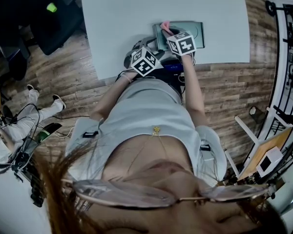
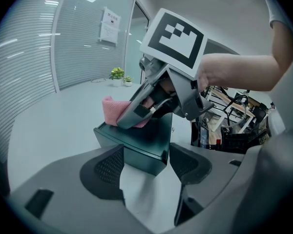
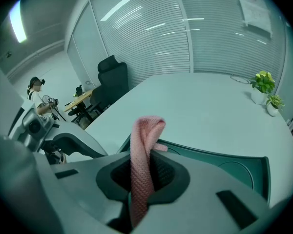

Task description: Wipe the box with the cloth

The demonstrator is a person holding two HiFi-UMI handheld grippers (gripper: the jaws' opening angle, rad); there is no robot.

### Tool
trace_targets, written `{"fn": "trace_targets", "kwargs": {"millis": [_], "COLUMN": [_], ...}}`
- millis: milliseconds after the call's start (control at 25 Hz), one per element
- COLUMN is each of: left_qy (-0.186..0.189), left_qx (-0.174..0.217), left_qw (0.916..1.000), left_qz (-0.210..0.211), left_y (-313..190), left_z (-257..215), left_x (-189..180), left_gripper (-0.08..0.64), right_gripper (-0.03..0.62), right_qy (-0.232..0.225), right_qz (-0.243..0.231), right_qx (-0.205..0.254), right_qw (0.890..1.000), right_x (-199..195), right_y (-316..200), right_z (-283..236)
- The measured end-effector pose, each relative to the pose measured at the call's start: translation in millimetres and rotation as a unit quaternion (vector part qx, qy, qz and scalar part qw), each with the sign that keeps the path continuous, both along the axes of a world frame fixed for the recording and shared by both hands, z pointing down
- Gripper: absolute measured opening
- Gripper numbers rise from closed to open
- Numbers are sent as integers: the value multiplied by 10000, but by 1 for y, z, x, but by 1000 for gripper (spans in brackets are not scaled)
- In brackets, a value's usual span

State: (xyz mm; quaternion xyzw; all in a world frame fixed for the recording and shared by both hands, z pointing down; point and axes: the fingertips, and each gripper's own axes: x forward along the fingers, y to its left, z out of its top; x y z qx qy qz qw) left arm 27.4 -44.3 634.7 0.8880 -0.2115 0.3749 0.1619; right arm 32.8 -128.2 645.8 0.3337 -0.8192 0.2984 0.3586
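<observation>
Cloth (image 3: 145, 150), pink and knitted, is what my right tongs (image 3: 144, 179) have hold of. The jaws are closed tight on it, and a folded strip of it rises between them and flops over at the top. From the left gripper view I see those tongs tilted nose-down onto the lid of the box (image 2: 141, 143), with the cloth bunched under their tips towards the lid's far edge. A hand (image 2: 219, 74) grips them just behind the marker cube (image 2: 175, 38).

My left tongs (image 2: 145, 167) stand fairly wide, with the box's near corner between the two pads. The pads look close against its sides, but I cannot tell whether they press on it.

The box is dark teal, flat and rectangular, with a faint round mark on its lid. It lies on the pale surface (image 1: 117, 23) close to the edge nearest me, and both tongs meet over it.

Further out, two small potted plants (image 3: 262, 84) stand at the far end of the surface. A black office chair (image 3: 112, 79) sits beside the surface, in front of a slatted glass wall.
</observation>
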Motion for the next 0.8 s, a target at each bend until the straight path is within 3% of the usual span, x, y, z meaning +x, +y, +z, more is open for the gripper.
{"fn": "trace_targets", "kwargs": {"millis": [120, 440, 800], "left_qy": [-3, -23, -43], "left_qx": [19, 53, 22], "left_qw": [10000, 10000, 9999], "left_qz": [-9, -13, -134], "left_y": [0, 3, 2], "left_z": [-1, -1, -2], "left_x": [0, -5, -7], "left_gripper": [288, 288, 291], "right_gripper": [37, 37, 38], "right_qy": [-219, -220, -270], "right_qz": [-12, -149, -95], "right_qx": [-90, 36, 291], "right_qw": [9997, 9996, 9992], "right_x": [-11, -31, -19], "right_y": [3, 13, 9], "right_z": [-1, -7, -14]}}
